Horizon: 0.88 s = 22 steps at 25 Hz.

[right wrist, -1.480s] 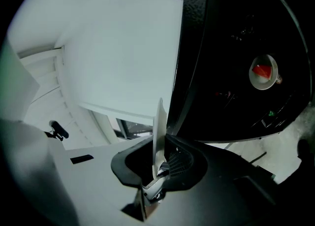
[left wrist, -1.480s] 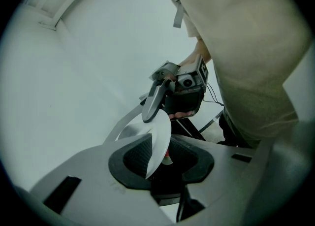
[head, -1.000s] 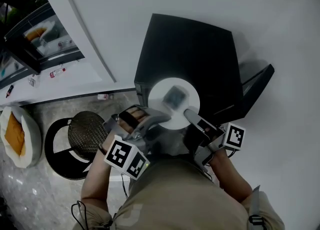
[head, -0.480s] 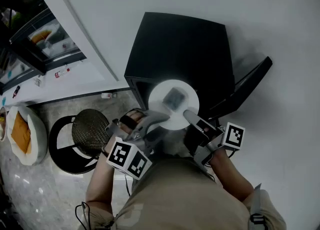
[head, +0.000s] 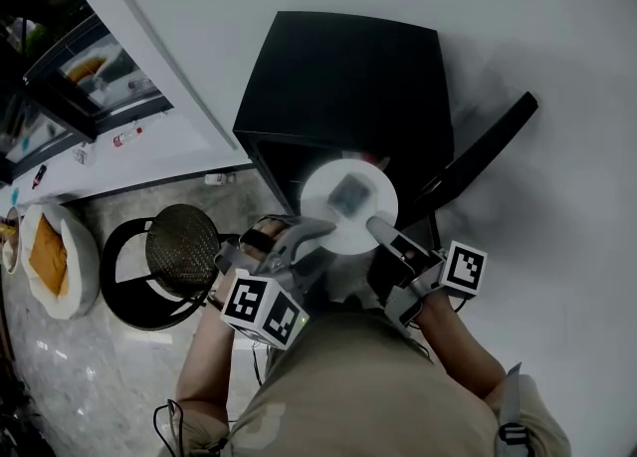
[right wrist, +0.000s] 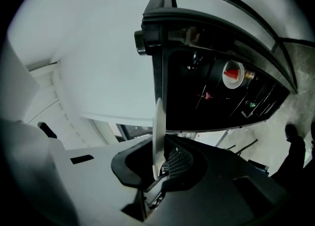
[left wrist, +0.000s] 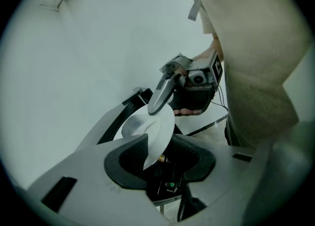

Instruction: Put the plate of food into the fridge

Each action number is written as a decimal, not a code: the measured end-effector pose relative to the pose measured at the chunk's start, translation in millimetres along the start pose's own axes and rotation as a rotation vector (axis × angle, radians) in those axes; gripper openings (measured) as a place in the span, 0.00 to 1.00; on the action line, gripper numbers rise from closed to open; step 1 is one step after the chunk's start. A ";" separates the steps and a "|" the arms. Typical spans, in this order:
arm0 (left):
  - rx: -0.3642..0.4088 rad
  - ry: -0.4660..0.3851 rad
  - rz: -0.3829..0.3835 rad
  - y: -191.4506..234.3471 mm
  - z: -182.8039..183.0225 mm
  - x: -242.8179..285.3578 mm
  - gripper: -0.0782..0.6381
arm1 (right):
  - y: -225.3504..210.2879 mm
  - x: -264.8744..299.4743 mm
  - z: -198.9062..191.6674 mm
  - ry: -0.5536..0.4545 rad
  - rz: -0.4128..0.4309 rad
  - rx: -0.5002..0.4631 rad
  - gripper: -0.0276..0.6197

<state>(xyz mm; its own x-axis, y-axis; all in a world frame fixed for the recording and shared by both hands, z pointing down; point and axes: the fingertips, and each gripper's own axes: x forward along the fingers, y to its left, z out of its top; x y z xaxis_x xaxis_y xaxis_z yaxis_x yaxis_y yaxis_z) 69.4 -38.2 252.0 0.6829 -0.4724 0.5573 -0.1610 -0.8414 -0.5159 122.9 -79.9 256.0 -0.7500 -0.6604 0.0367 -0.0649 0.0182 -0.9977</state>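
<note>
I hold the round white plate point(head: 336, 224) between my two tongs, in front of the open mouth of the low black fridge point(head: 343, 77). The fridge's black door point(head: 478, 156) is swung out to my right. A small greyish, square-looking piece of food point(head: 350, 192) lies near the plate's middle; it is too blurred for me to say more about it.

My right gripper point(head: 378, 229) meets the plate at its near right edge. In the right gripper view the plate stands edge-on between the jaws, and they are clamped on its rim. Past that rim the dark fridge interior shows, with a white cup holding something red point(right wrist: 233, 75) on a shelf inside.

My left gripper point(head: 317, 231) meets the plate at its near left edge. In the left gripper view the rim reaches down into the gap between the jaws, but the jaws are opening. The rim lies close against one dark pad, and clear space shows between it and the other. The two tongs are on opposite sides of the plate's near half, with the food piece beyond both tips, towards the fridge.

A black round stool with a woven seat point(head: 179, 251) stands on the pale stone floor, well to my left of the fridge.
</note>
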 end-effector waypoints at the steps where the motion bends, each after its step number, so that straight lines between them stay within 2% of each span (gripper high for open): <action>1: -0.013 0.004 -0.001 -2.5 1.2 0.0 0.28 | -1.2 -3.0 -0.7 0.002 -0.003 0.002 0.12; 5: -0.044 0.022 0.008 -15.1 4.0 1.9 0.29 | -7.9 -14.1 -4.5 0.016 -0.001 0.011 0.12; 9: -0.028 0.066 0.030 -24.5 3.3 0.3 0.29 | -13.6 -23.5 -7.6 0.029 0.001 0.008 0.12; 12: -0.052 0.077 0.043 -26.1 8.7 -6.7 0.30 | -10.7 -31.2 -8.6 0.038 0.009 0.017 0.12; 18: -0.132 0.115 0.112 -19.2 4.0 -27.8 0.30 | -8.5 -51.1 -0.5 0.020 0.004 0.015 0.12; 20: -0.174 0.100 0.134 -16.4 5.5 -34.0 0.30 | -10.0 -58.1 1.0 0.015 0.002 0.013 0.12; 22: -0.254 0.057 0.148 -13.7 9.4 -35.0 0.30 | -13.3 -63.6 1.1 0.015 0.000 0.015 0.12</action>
<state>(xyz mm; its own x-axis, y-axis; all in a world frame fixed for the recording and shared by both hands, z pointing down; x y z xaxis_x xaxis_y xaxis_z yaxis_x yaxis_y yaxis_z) 54.4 -7.6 233.5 0.5987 -0.6028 0.5275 -0.4338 -0.7976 -0.4191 172.3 -38.9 266.9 -0.7598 -0.6491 0.0371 -0.0551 0.0075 -0.9985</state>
